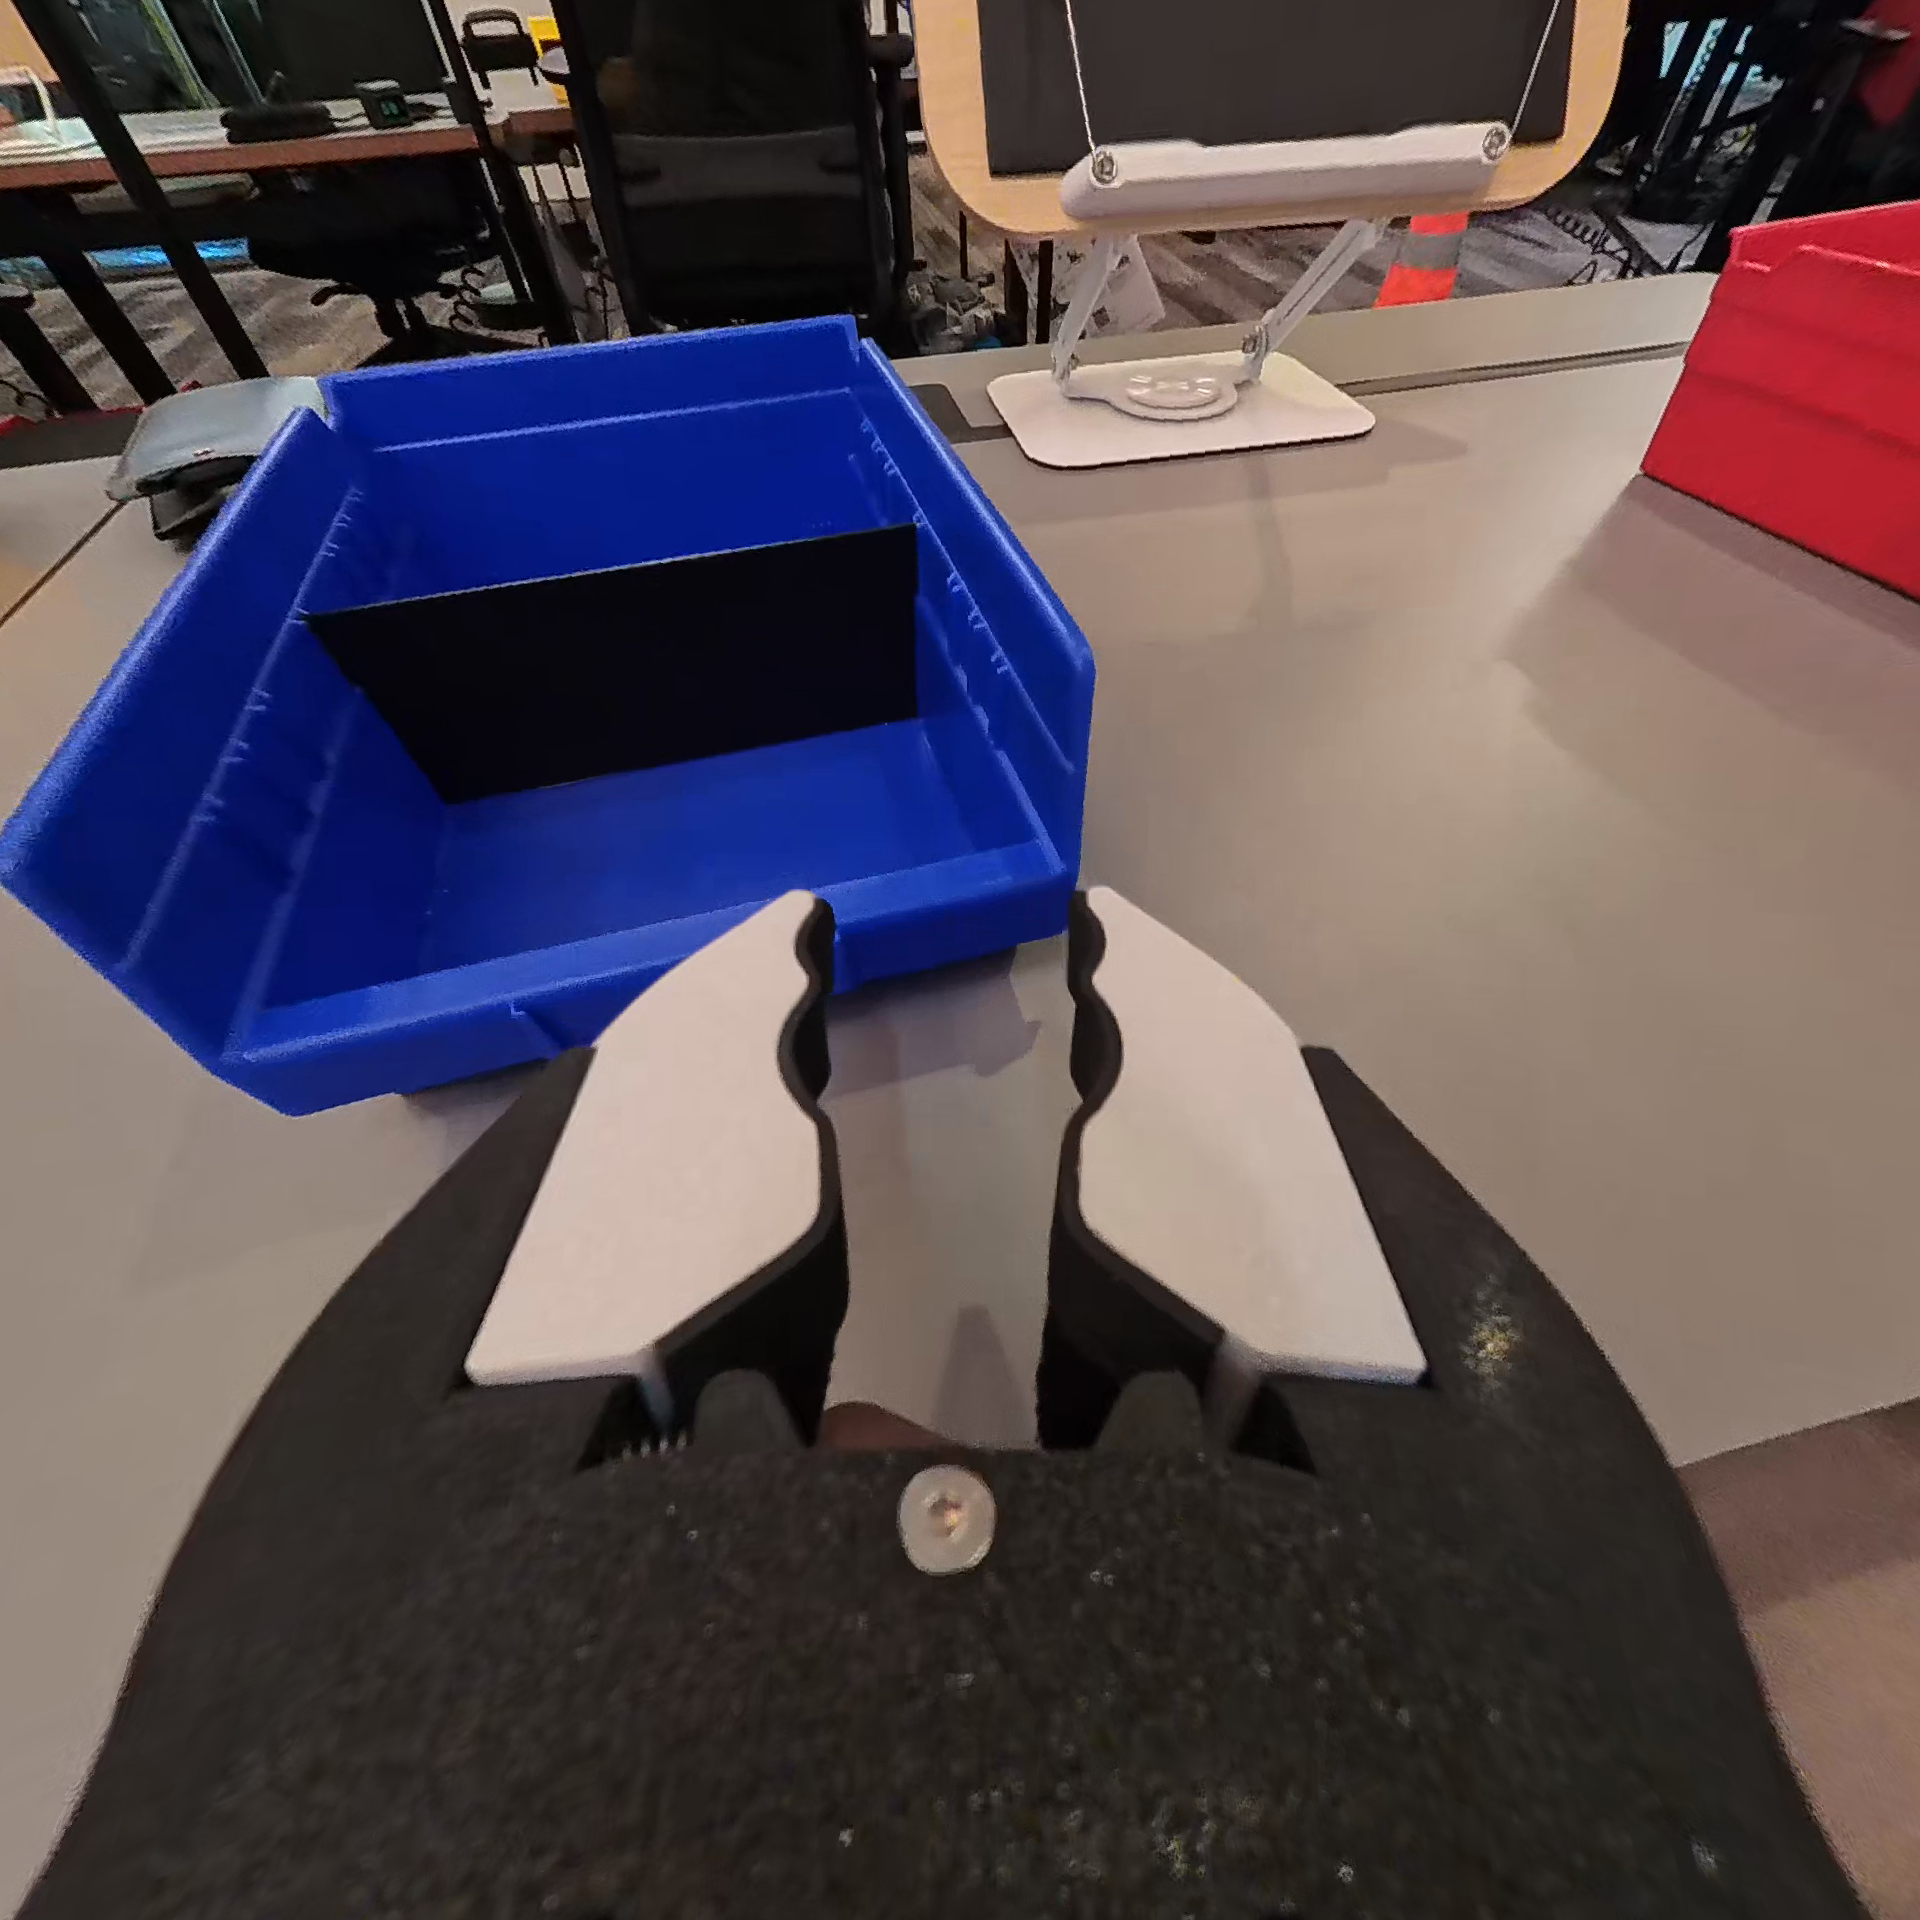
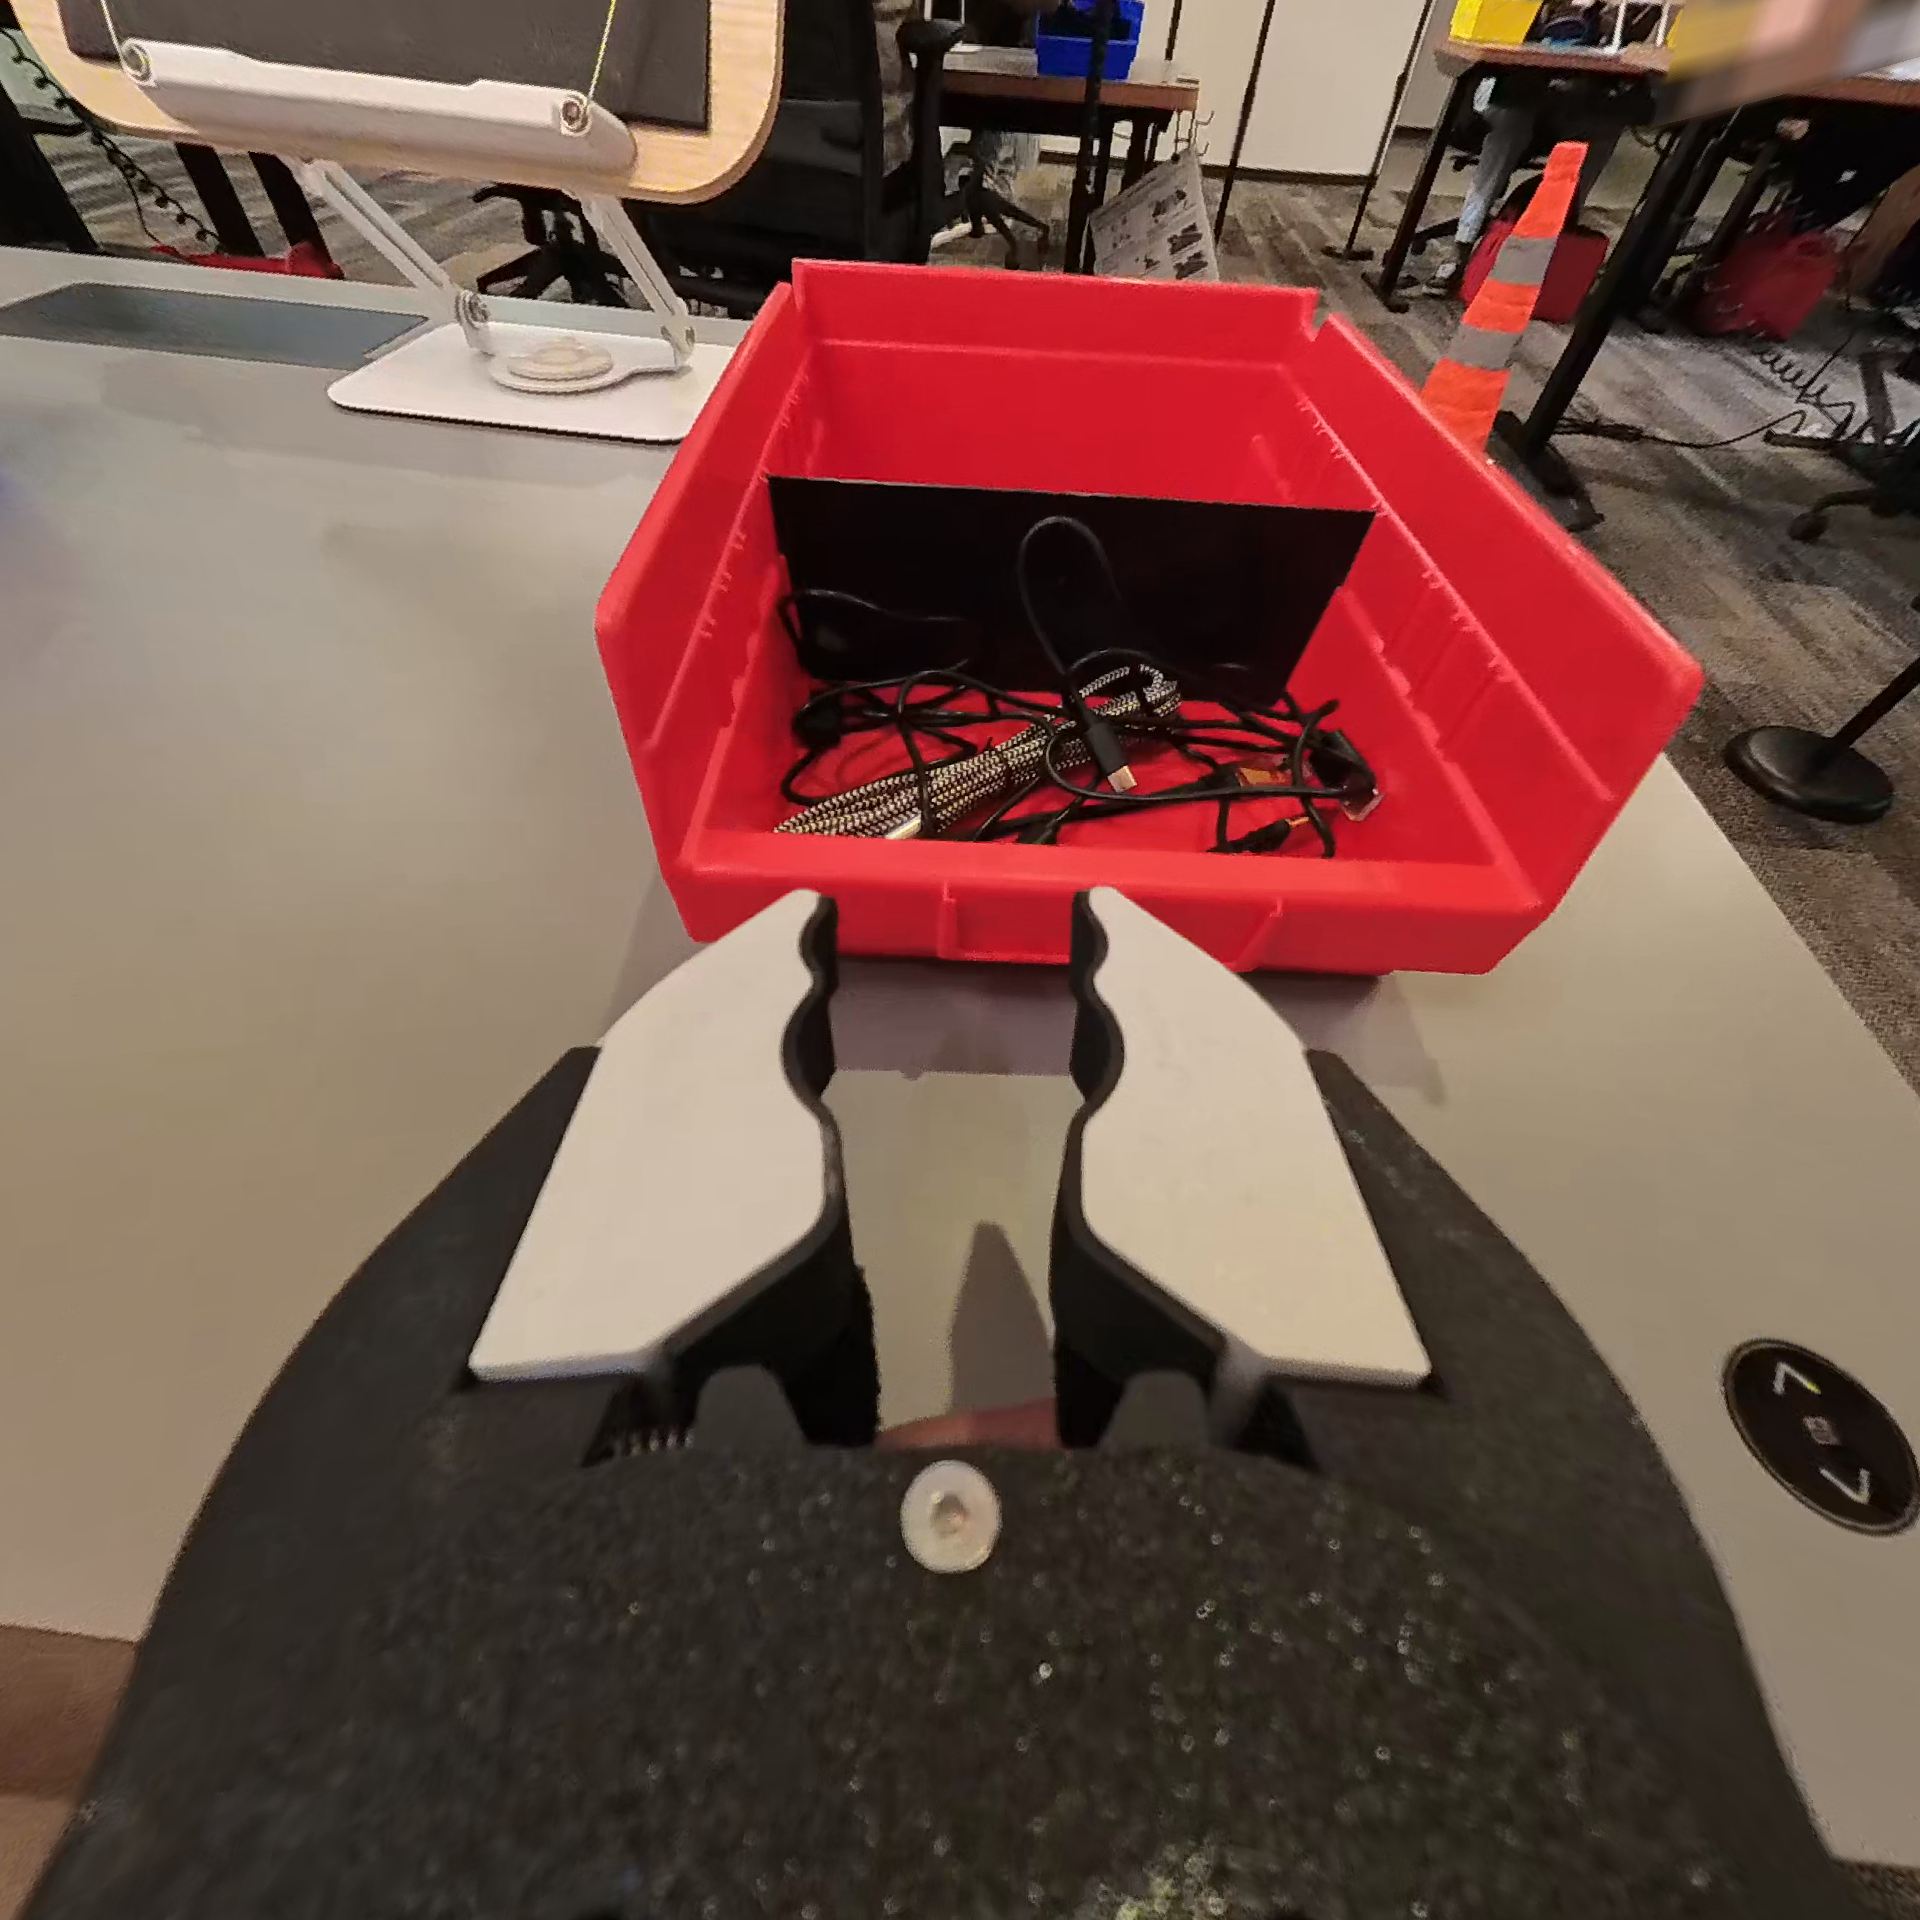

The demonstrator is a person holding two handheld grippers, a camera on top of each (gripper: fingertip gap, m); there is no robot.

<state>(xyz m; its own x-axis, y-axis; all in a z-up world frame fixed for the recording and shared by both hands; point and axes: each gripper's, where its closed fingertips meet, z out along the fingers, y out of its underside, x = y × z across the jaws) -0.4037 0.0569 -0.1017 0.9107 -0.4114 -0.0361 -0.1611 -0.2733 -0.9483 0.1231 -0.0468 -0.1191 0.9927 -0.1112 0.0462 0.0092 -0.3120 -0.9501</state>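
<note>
The left gripper (image 1: 951, 914) hangs spread and empty above the smooth grey table (image 1: 1351, 831), its tips just short of the near lip of the open-fronted blue plastic bin (image 1: 644, 831) at eleven o'clock; a black divider panel (image 1: 644, 655) crosses that bin; the right gripper (image 2: 951, 914) is likewise spread, holding nothing, the red plastic bin (image 2: 1091, 914) at twelve o'clock, tangled black and braided cables (image 2: 1039, 758) before its own black divider (image 2: 1070, 582); loops could snag together if pulled, dragging the light bin.
</note>
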